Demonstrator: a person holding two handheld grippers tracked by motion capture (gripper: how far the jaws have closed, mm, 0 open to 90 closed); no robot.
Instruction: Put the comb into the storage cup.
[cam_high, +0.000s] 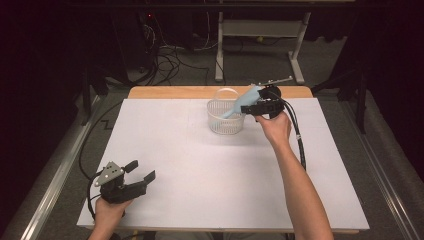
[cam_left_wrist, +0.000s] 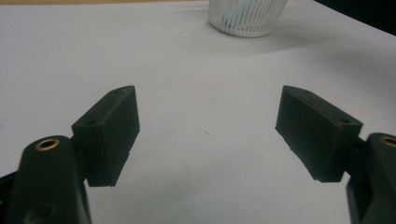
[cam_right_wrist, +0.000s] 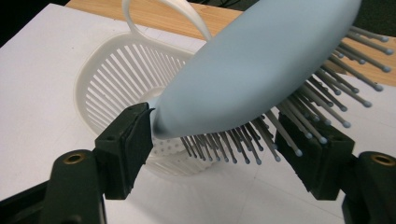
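A light blue hairbrush (cam_high: 241, 104) slants up out of a white slatted basket (cam_high: 226, 125) at the far middle of the table, handle end down inside. My right gripper (cam_high: 246, 108) is at the basket's right rim with the brush head between its jaws. In the right gripper view the left pad touches the hairbrush (cam_right_wrist: 261, 70) on its smooth back and the bristles bear on the right pad, above the basket (cam_right_wrist: 105, 88); the right gripper (cam_right_wrist: 219, 133) stands fairly wide. My left gripper (cam_high: 141, 170) hangs open and bare at the front left; the left gripper (cam_left_wrist: 208, 100) faces the basket (cam_left_wrist: 247, 21).
White sheet (cam_high: 200, 170) covers the table, with a wooden edge (cam_high: 165, 92) at the far side. The right gripper's cable (cam_high: 299, 145) trails along the forearm. Table legs and cables stand on the floor beyond.
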